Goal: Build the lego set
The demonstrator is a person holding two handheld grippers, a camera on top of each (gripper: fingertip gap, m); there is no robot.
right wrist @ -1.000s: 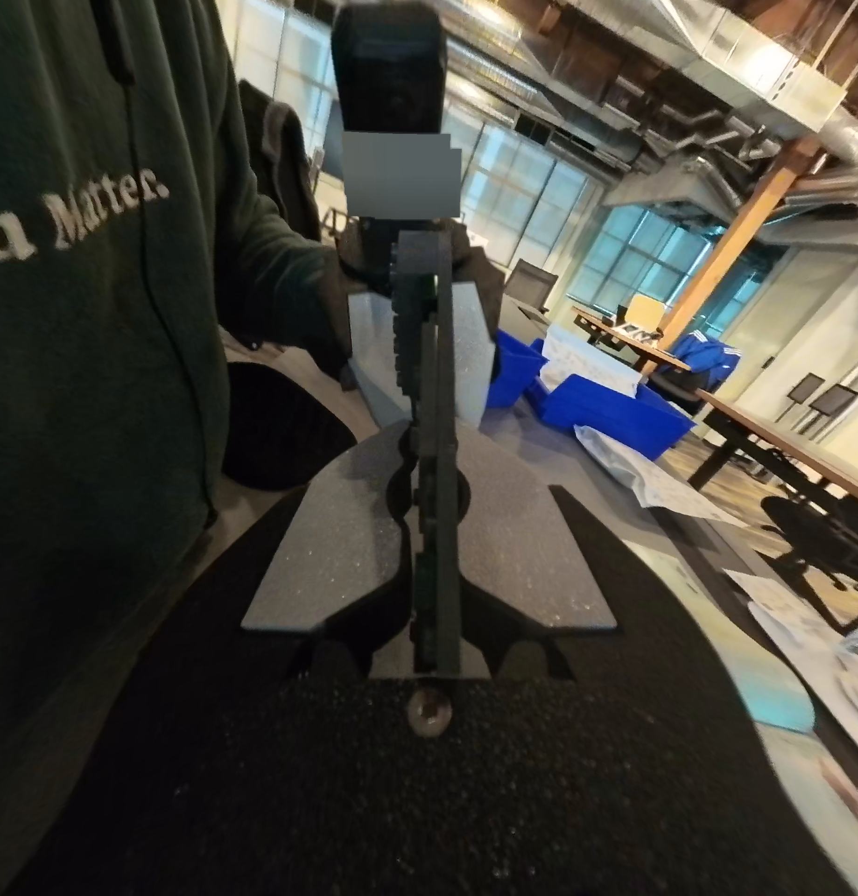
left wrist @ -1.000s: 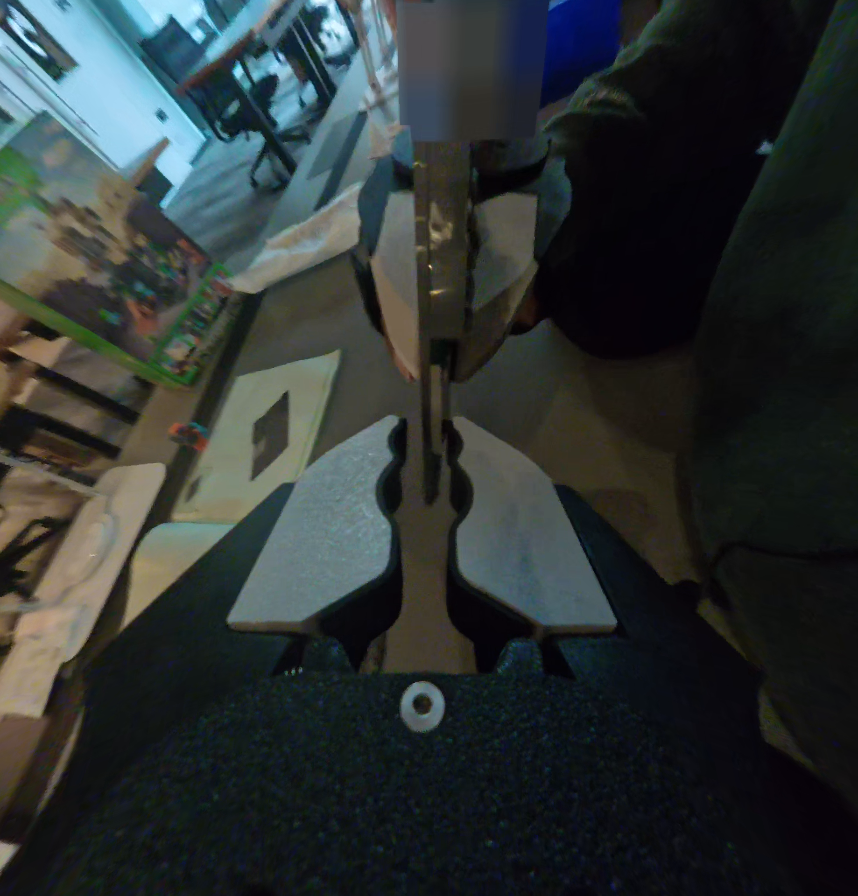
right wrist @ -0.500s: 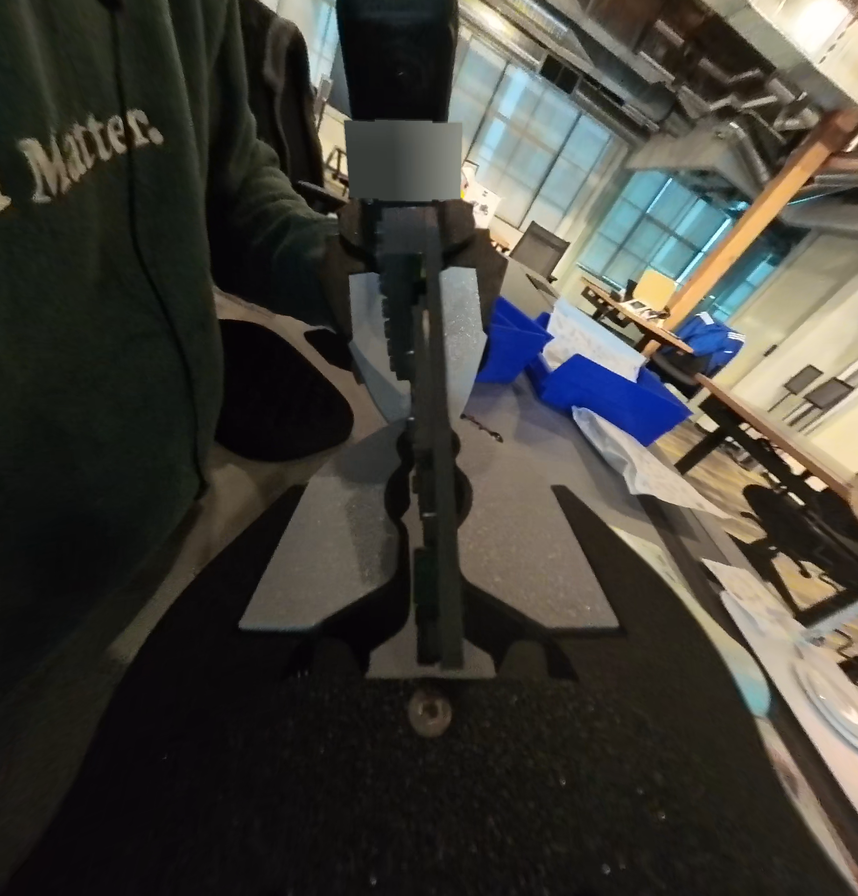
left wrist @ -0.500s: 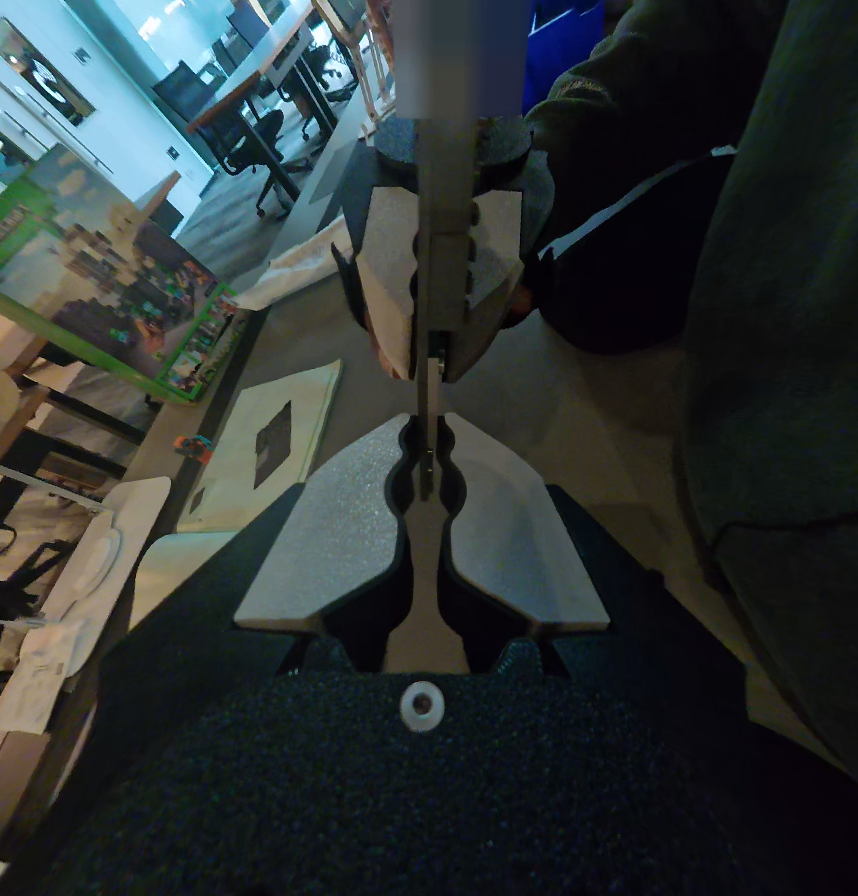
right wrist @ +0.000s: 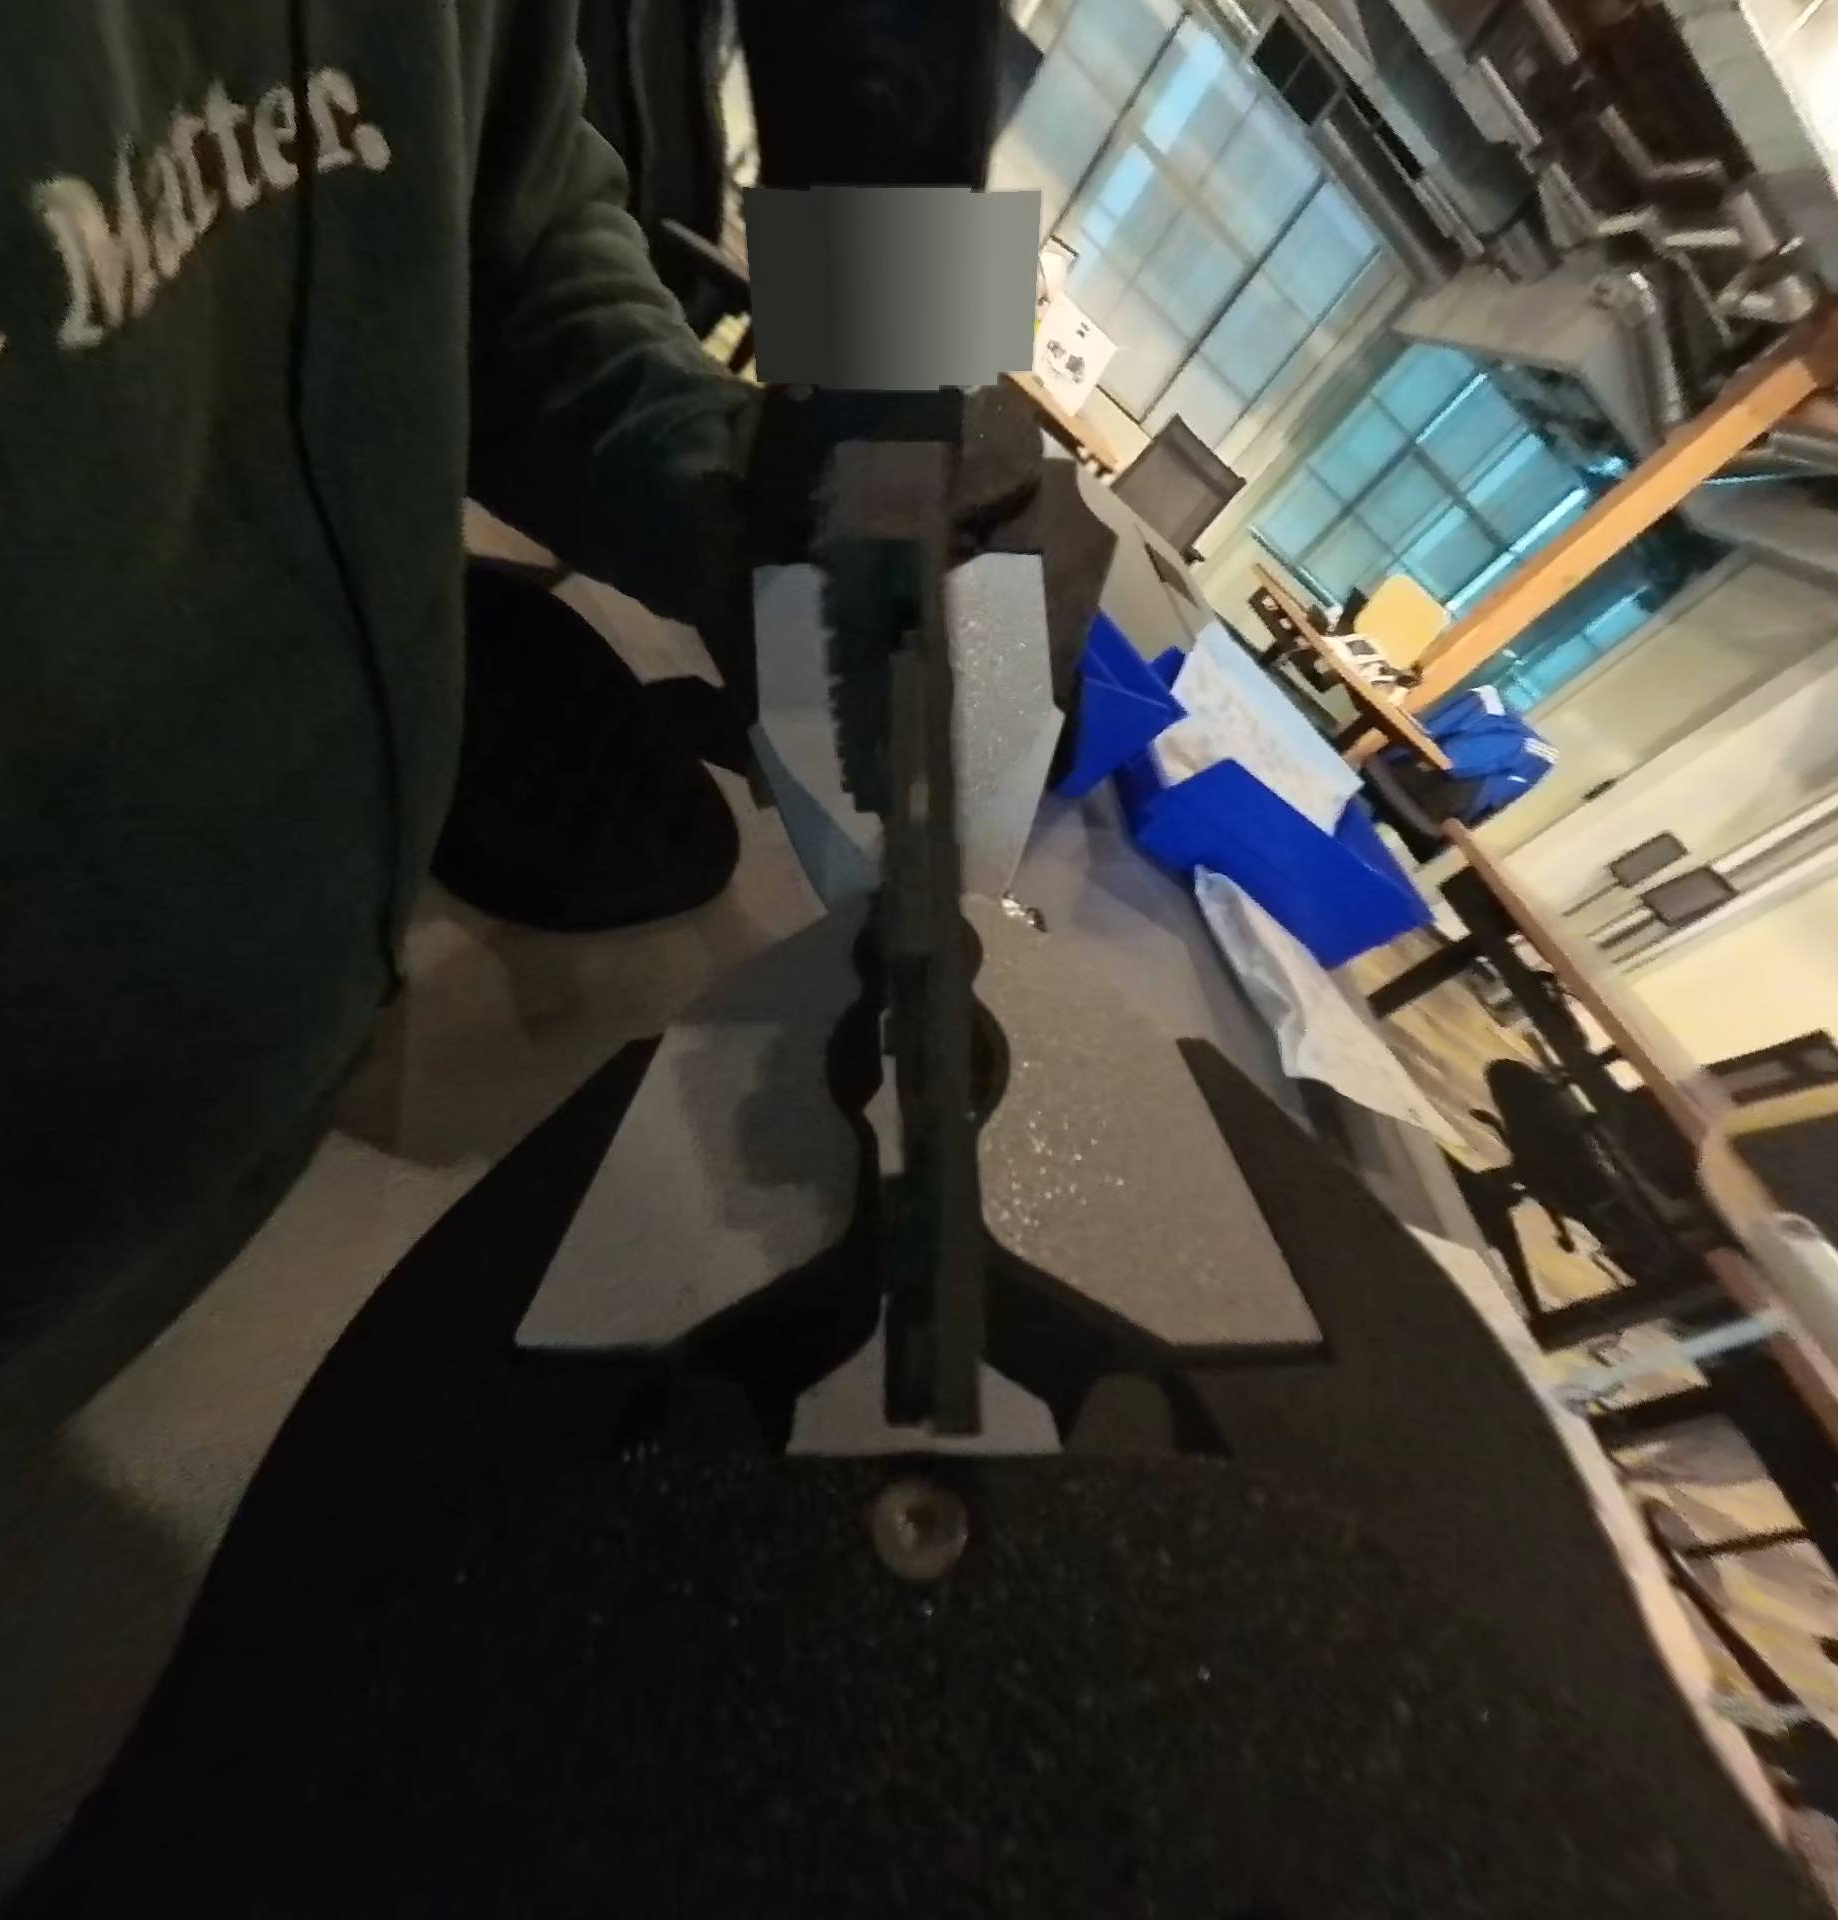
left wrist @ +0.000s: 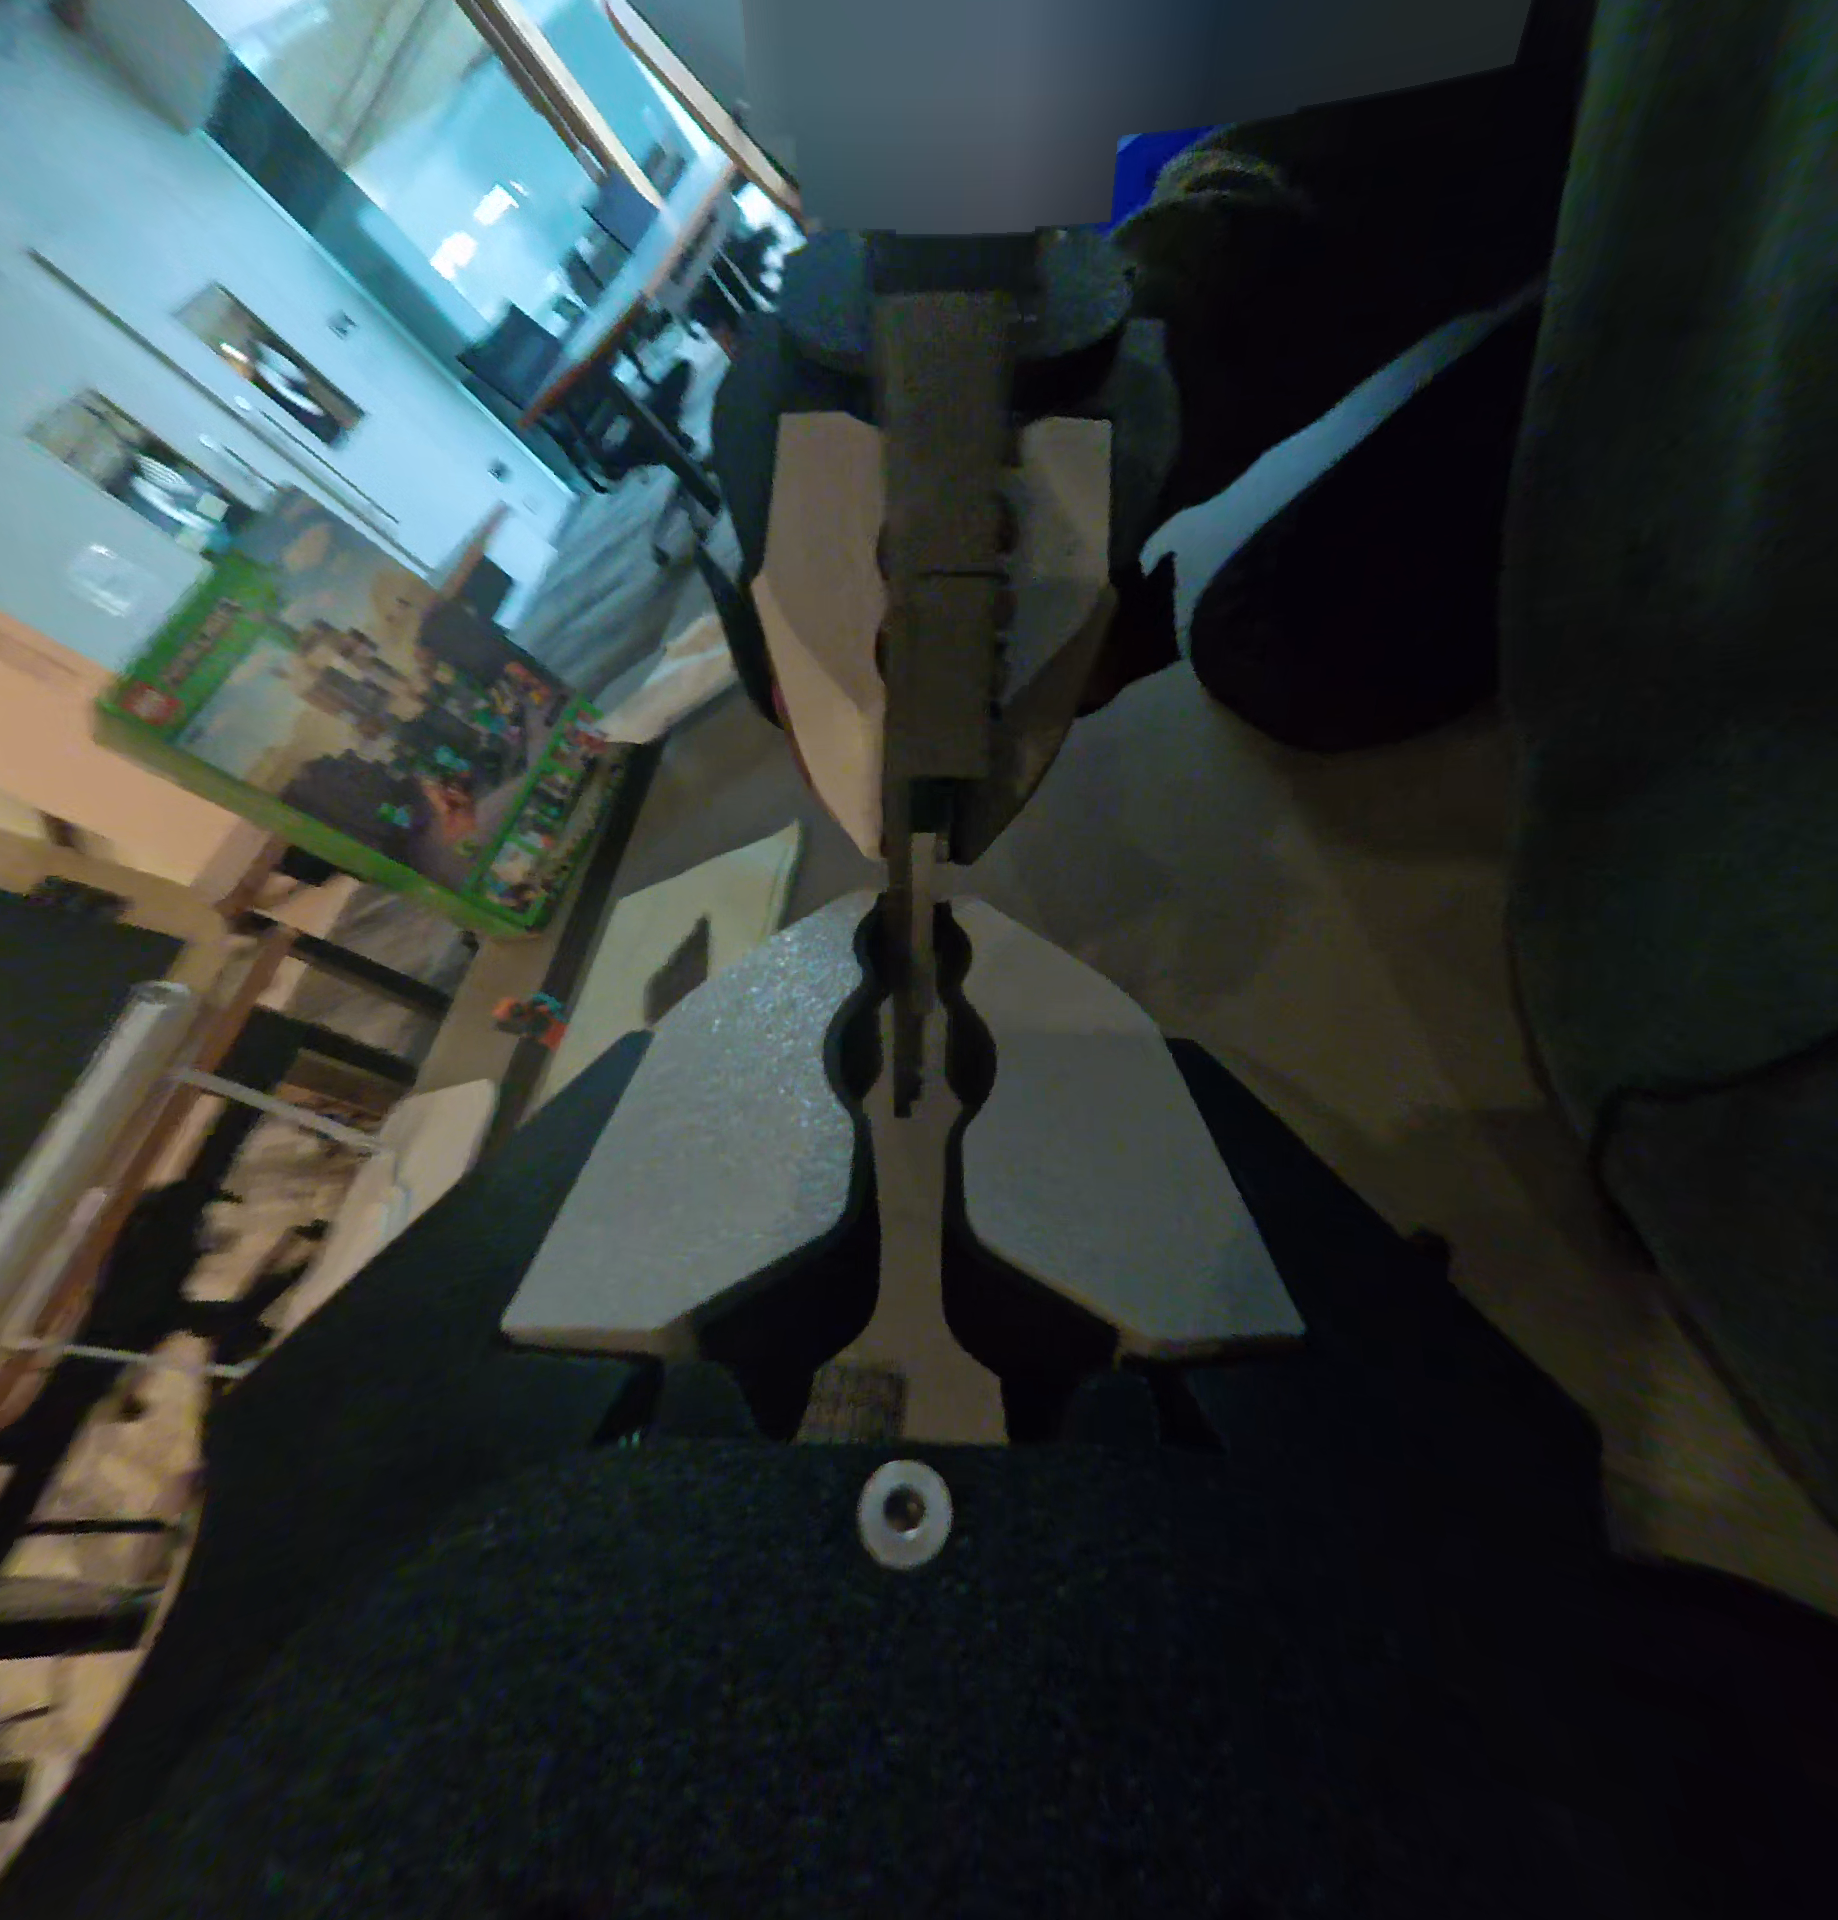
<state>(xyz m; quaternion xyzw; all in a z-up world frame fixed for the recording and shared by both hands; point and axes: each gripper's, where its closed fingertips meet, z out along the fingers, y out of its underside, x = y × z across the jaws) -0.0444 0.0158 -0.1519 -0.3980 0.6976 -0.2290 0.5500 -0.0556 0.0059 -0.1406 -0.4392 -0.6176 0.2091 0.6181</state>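
Holding a long dark plate [right wrist: 930, 1091] edge-on between both grippers, you have it running straight from the right gripper [right wrist: 925, 977] to the left gripper [left wrist: 913, 997]. Right jaws are closed on most of the plate's length, down to the base. Left jaws are nearly closed, pinching only the thin tip. Plate's long axis lies along both finger lines, so the two grippers face each other nose to nose, tips almost touching. Next move likely turns on keeping that axis straight while pressing or pulling. Plate is up in the air above the table [left wrist: 1258, 935], not resting on it. Left of the plate sits a green set box [left wrist: 375, 727] with a booklet [left wrist: 707, 935] nearer; printing there and white lettering on the sweatshirt [right wrist: 167, 520] are present, not transcribed
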